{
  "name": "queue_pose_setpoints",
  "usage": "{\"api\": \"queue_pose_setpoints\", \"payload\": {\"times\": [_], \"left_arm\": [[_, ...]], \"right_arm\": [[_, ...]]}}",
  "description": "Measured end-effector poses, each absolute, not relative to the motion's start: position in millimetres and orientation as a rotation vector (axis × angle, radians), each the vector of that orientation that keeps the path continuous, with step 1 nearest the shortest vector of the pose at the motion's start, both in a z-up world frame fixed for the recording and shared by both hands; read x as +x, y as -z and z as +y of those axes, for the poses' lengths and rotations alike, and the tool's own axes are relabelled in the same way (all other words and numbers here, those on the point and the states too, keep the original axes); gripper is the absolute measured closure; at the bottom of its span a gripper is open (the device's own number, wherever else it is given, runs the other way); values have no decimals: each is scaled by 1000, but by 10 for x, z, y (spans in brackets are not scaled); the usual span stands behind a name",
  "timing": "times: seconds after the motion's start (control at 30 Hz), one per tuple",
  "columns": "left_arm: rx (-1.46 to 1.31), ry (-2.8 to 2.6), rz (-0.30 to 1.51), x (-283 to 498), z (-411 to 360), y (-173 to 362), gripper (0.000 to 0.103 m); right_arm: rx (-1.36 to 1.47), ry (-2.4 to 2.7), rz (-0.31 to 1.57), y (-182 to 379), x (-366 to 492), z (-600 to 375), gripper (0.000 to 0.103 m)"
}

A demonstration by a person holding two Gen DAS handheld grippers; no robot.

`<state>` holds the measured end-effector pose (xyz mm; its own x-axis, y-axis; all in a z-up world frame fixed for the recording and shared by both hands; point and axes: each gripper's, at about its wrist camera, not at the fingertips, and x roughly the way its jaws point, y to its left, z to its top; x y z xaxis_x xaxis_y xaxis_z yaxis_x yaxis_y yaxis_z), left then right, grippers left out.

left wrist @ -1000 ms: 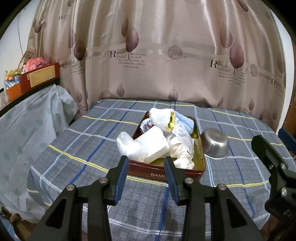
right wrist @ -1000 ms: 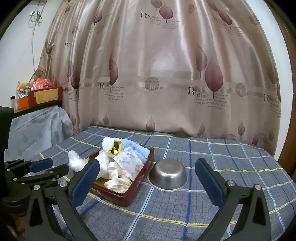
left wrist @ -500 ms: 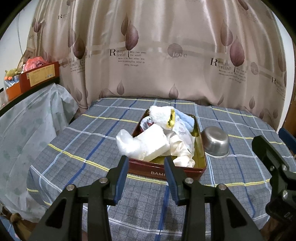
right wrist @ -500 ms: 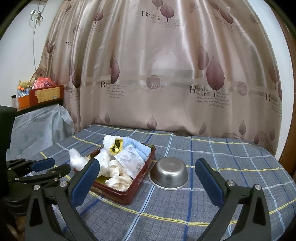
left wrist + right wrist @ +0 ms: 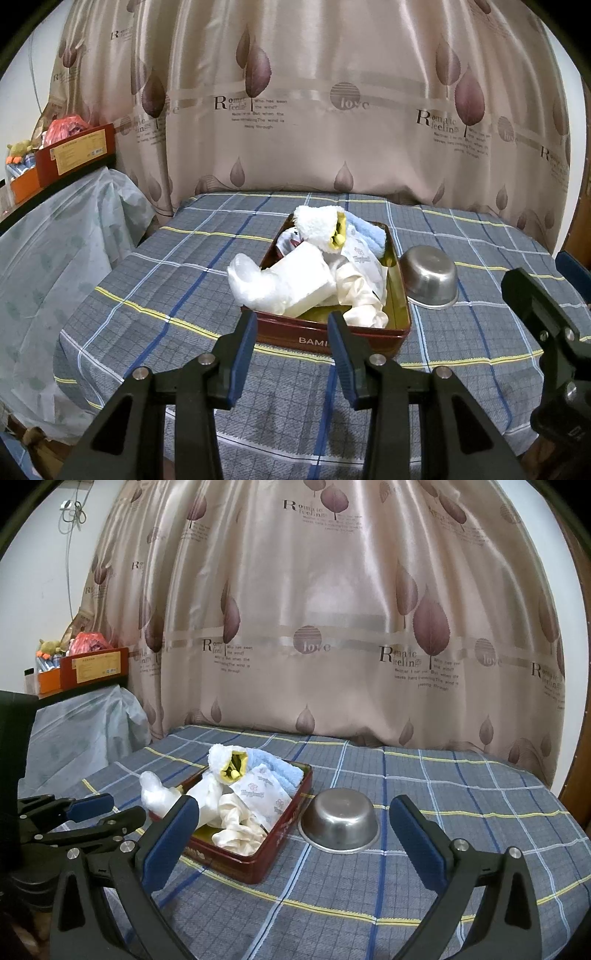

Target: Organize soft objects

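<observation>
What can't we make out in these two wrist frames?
- Left wrist: lettering on the red tin reads only "BAMI"; a finger of the left gripper covers the rest.
- Both views: the tin's floor, buried under the soft items.
- Both views: the steel bowl sits upside down, so anything under it is hidden.
- Left wrist: the right gripper is cut off by the frame edge.

Left gripper (image 5: 291, 345) — fingers parted by a narrow gap, nothing between them, pointing forward and level; right gripper (image 5: 291, 840) — fingers spread wide, nothing held, level, beside the left one.
</observation>
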<state>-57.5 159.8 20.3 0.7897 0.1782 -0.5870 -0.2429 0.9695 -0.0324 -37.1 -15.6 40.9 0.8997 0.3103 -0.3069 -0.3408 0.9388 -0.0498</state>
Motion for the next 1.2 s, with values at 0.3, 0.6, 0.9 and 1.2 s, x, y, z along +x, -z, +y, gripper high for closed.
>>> {"api": "queue_pose_setpoints", "payload": {"times": [0.3, 0.6, 0.9, 1.2], "left_arm": [[-107, -225, 625, -568, 1593, -193, 63], [-103, -221, 630, -563, 1586, -180, 63], [-94, -208, 643, -550, 1601, -148, 63], [-92, -206, 647, -545, 1604, -150, 63]], "right_arm": [[-104, -338, 303, -409, -372, -155, 1], [-103, -339, 304, -415, -371, -154, 1], [-103, -341, 307, -408, -365, -159, 1], [-102, -340, 307, -408, -370, -158, 1]]}}
